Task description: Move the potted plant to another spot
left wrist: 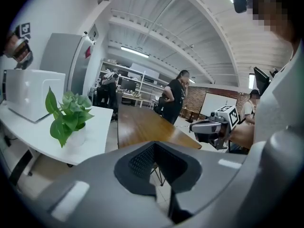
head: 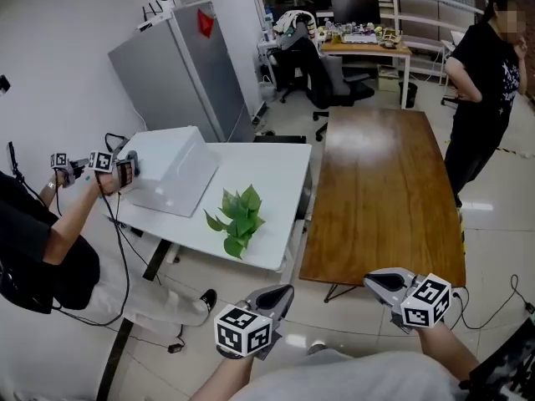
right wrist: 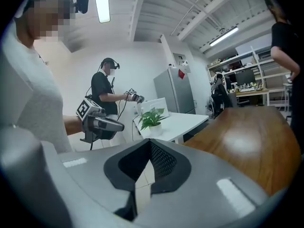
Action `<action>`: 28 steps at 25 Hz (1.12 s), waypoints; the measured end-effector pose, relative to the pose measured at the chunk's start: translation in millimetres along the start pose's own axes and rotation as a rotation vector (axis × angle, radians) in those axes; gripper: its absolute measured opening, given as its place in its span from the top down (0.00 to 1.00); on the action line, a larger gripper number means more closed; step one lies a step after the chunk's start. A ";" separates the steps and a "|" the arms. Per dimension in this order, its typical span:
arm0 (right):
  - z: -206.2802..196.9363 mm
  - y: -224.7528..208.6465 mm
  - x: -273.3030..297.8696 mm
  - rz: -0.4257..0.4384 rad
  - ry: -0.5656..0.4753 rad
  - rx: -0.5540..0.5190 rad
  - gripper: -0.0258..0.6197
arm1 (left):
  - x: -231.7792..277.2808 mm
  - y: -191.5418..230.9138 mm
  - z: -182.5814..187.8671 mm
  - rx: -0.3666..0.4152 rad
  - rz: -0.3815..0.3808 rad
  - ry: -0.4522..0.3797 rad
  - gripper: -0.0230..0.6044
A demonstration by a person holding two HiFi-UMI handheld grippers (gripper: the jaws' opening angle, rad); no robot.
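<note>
Left gripper: its jaws are closed on nothing. We hold it low, out in front of us, over the floor and short of the white table.
Right gripper: it is closed and empty too, near the close corner of the wooden table.
Potted plant: it stands upright near the front edge of the white table, apart from the white box and well apart from both grippers.
Step in hand: we judge it to be the reach, since nothing has touched the plant yet.
Doing it well: we open the jaws before we arrive and come in low and level at the white pot. From above the leaves hide the pot. We close on the pot's wall rather than on the stems.
Lift: we would raise it straight up and keep it upright, so that it clears the table edge.
Spot: the wooden table is bare, so it looks like a good place to set the plant down.
Care: another person works with grippers by the white box, so we keep to the near side.
</note>
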State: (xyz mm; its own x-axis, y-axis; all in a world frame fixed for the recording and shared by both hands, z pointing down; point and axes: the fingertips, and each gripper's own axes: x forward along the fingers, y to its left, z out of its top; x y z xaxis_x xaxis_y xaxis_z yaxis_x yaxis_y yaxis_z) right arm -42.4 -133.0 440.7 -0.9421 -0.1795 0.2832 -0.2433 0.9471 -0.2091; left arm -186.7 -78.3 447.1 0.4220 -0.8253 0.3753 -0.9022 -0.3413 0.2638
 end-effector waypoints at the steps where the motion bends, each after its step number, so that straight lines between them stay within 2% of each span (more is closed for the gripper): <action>1: 3.2 -4.8 16.4 0.002 0.001 -0.001 0.95 | 1.9 16.3 2.6 0.000 -0.001 0.002 0.97; 6: 21.2 -19.2 83.0 0.026 0.009 -0.013 0.95 | 4.1 81.6 8.1 -0.012 0.002 0.021 0.97; 9: 23.7 -19.7 110.1 0.061 0.028 -0.033 0.95 | 1.8 106.5 7.4 -0.034 0.023 0.016 0.97; 20: 29.3 -17.6 160.6 0.187 0.074 -0.101 0.95 | -27.2 134.6 -2.5 -0.102 0.147 -0.016 0.97; 28: 31.2 -6.3 230.2 0.306 0.089 -0.190 0.77 | -74.3 153.2 -13.5 -0.141 0.275 -0.076 0.97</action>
State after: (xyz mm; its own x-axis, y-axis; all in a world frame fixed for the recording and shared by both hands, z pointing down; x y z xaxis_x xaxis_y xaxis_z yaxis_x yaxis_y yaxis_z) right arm -265.0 -188.6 478.0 -0.9389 0.1355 0.3163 0.1017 0.9874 -0.1211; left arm -355.1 -63.2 471.6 0.1514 -0.9111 0.3833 -0.9579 -0.0396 0.2843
